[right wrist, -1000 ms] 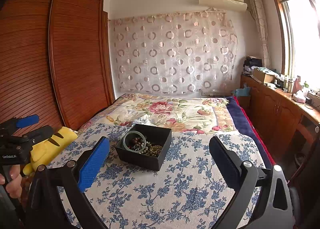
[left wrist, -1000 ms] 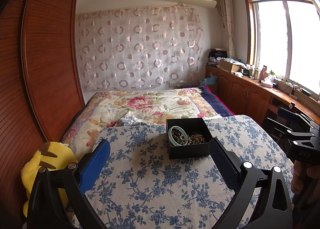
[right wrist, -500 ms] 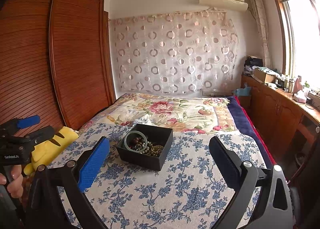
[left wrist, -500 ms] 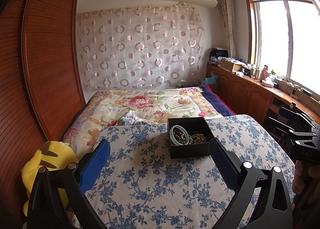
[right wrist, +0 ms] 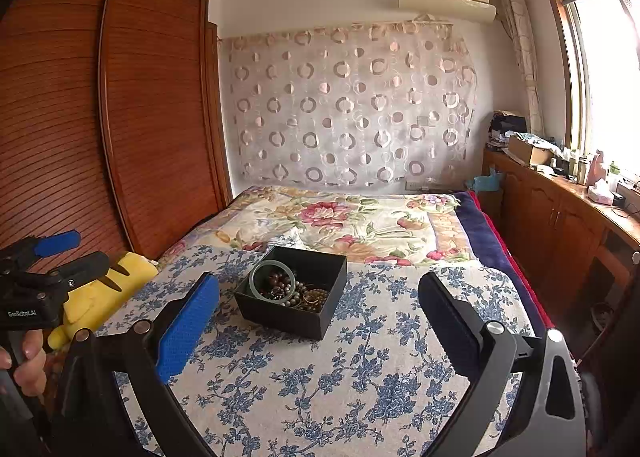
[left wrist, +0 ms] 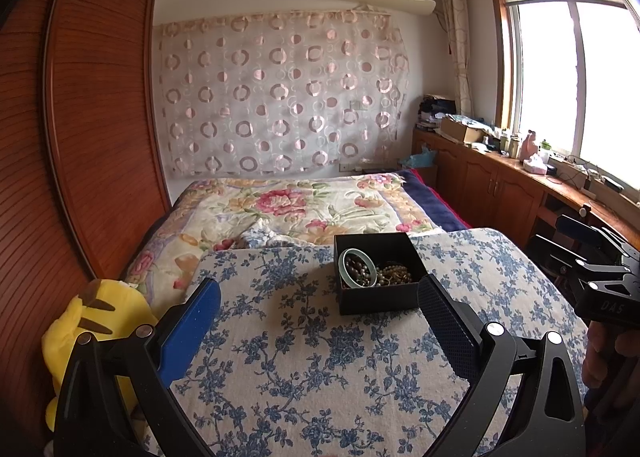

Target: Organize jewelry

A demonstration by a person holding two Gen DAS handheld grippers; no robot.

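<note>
A black open box [left wrist: 376, 299] [right wrist: 288, 317] stands on the blue-flowered cloth [left wrist: 304, 357] [right wrist: 360, 377]. Inside lie a pale green bangle [left wrist: 345, 271] [right wrist: 256, 277], dark beads [left wrist: 360, 271] [right wrist: 276, 285] and a brownish bead string [left wrist: 394, 275] [right wrist: 312, 295]. My left gripper [left wrist: 318, 299] is open and empty, held back from the box, which sits ahead near its right finger. My right gripper [right wrist: 318, 297] is open and empty, with the box ahead between its fingers. Each gripper shows at the edge of the other's view, the right [left wrist: 600, 277] and the left [right wrist: 44, 269].
A yellow plush toy [left wrist: 92, 321] [right wrist: 100, 293] lies at the cloth's left edge beside the wooden wardrobe [left wrist: 80, 137]. A floral quilt [left wrist: 304, 209] covers the bed beyond. Wooden cabinets [left wrist: 500, 193] with clutter run under the window on the right.
Both views have shifted very slightly; the box sits a touch further right in each. Both grippers stay open and empty, and the jewelry has not moved.
</note>
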